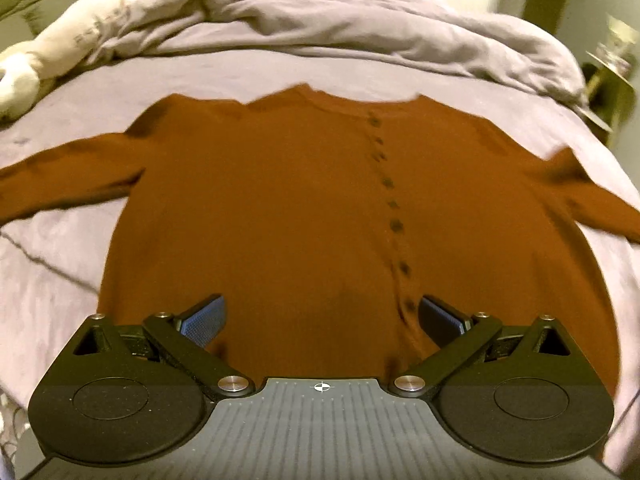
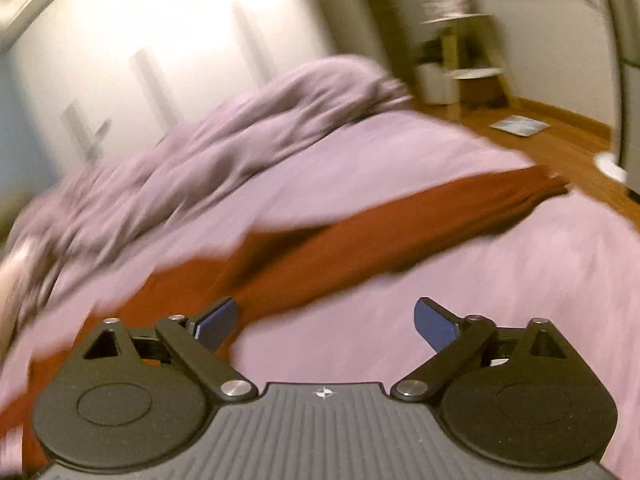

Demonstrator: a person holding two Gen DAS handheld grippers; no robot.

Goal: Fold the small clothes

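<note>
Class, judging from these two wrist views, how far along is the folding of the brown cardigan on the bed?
Done: the brown cardigan lies spread flat, buttoned side up, on the lilac sheet, with both sleeves out. In hand: nothing; the left gripper hovers open over the hem, and the right gripper is open near the right sleeve. Left: every fold, since no sleeve or side is turned in yet.

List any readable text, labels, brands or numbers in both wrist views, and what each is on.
No text in either view can be read.
White pillow, left wrist view: faint grey print, too blurred to read.
Flat paper on the floor, right wrist view: too blurred to tell whether it carries print.
Brown cardigan: buttons only, no label showing.
Left tongs and right tongs: a crosshair mark on the body, no lettering.
</note>
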